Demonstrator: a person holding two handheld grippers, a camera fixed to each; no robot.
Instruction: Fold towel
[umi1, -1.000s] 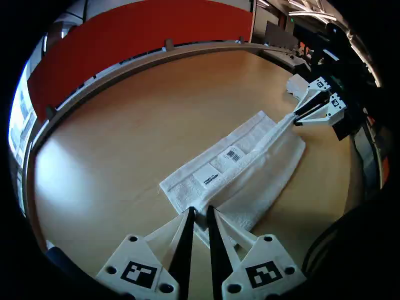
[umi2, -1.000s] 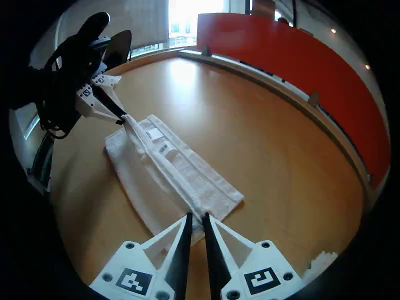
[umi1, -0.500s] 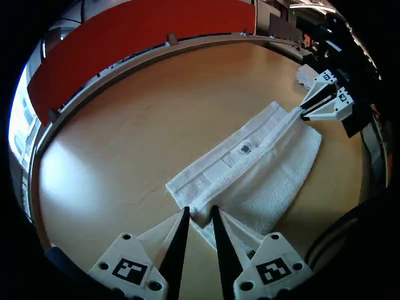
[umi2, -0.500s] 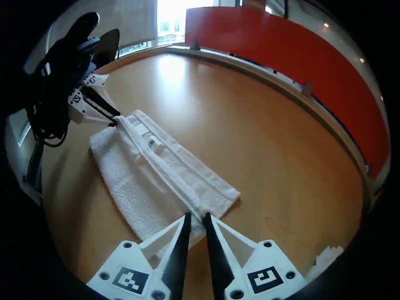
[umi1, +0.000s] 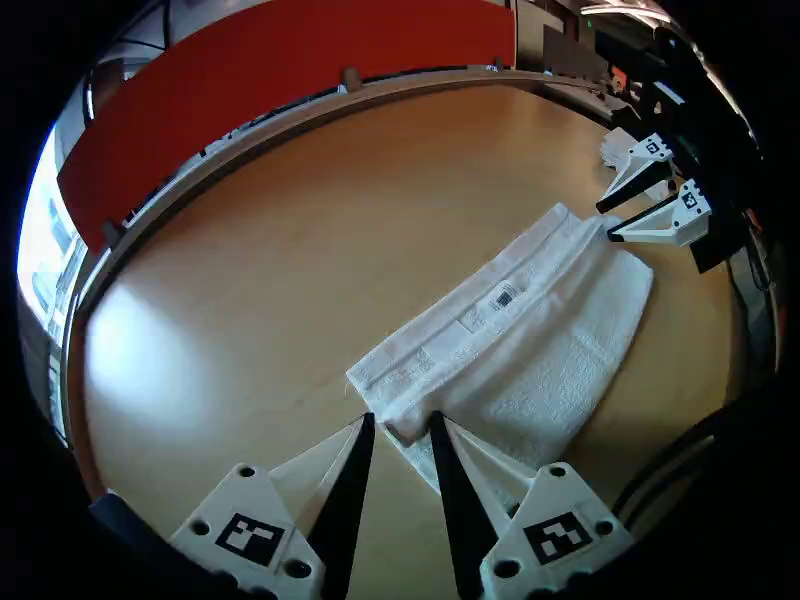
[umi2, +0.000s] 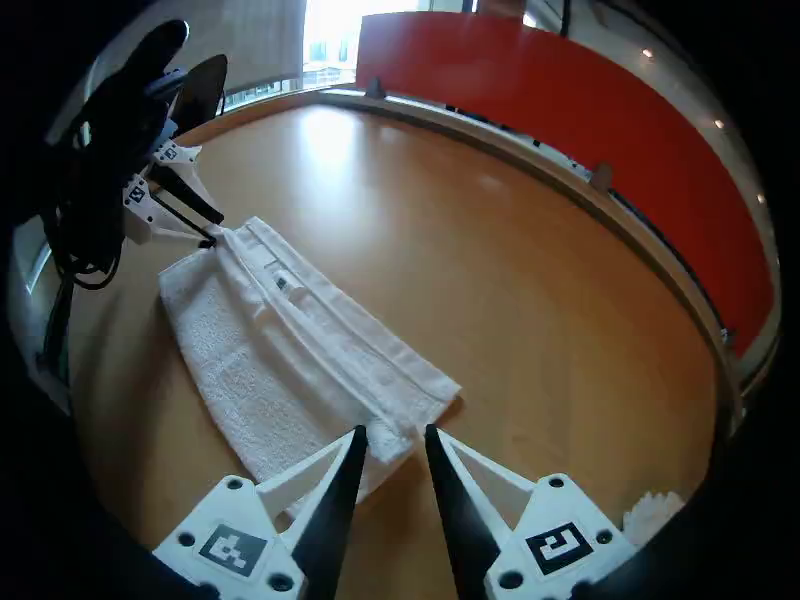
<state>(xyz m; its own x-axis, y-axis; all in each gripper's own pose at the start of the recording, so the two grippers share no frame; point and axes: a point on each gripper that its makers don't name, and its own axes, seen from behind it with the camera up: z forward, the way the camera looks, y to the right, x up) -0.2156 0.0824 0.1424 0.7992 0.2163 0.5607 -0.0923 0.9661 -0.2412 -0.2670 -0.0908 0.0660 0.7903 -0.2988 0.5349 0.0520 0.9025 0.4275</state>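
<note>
Tabletop (umi1: 280, 290) of pale wood takes up most of the room I can see, its far edge running under a long red partition (umi1: 280, 70). Its near edge is cut off in both the left gripper view and the right gripper view. A white towel (umi1: 530, 340) lies flat on it, well away from the partition edge. It is folded lengthwise into a long strip, with a narrower hemmed layer on top along the partition side. The left gripper (umi1: 400, 428) sits low at one short end of the towel with its fingers apart, and a corner of cloth lies loose in the gap, touched by neither finger as far as I can tell. The right gripper (umi2: 395, 438) is at the opposite short end, its fingers spread as well, with the towel's end (umi2: 300, 350) just reaching between them. Seen from across the table, each one shows as white fingers with dark inner faces parted beside the towel's far corner: the right one (umi1: 606, 224) and the left one (umi2: 215, 232). The dark bulk and cables behind them are too murky to make out. Small labels (umi1: 503, 296) sit on the hemmed layer, too small to make out. A crumpled white cloth (umi2: 650, 515) lies past the right gripper near the table's edge, partly cut off.
</note>
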